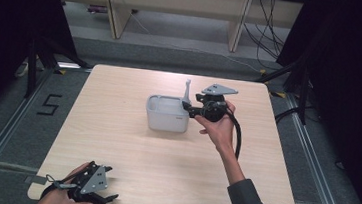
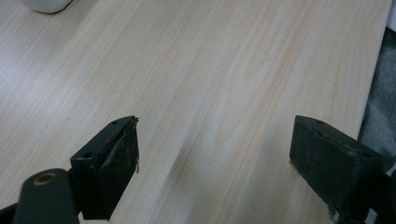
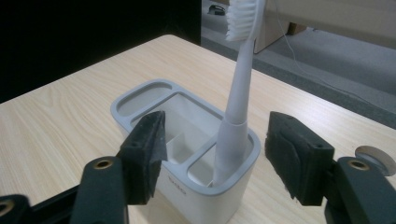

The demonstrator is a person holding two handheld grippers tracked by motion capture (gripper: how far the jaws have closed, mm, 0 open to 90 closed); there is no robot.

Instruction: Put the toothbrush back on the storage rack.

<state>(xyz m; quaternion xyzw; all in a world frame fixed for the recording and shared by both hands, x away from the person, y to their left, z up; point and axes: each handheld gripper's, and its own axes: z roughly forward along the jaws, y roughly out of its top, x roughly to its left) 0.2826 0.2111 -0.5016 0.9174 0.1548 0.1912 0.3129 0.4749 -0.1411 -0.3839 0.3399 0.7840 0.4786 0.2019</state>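
A white toothbrush [image 3: 238,93] stands upright in the right-hand end compartment of a white holder [image 1: 167,113], which sits near the middle of the bench [image 1: 128,162]. In the high view the brush handle rises from the holder's far right corner, bristle end up.

The right gripper [image 1: 187,108] is just to the right of the holder, held level and pointing left at it. In the right gripper view its jaws stand spread, one on each side of the brush's thick lower handle; the pads [image 3: 150,140] are clear of the handle and do not press on it. The brush stands on its own in its compartment, leaning slightly, between the jaws but apart from both.

The left gripper [image 1: 109,197] rests at the near left corner of the bench, well apart from the holder. In the left gripper view its jaws are spread wide over bare wood, with a corner of the holder far off at the upper left.
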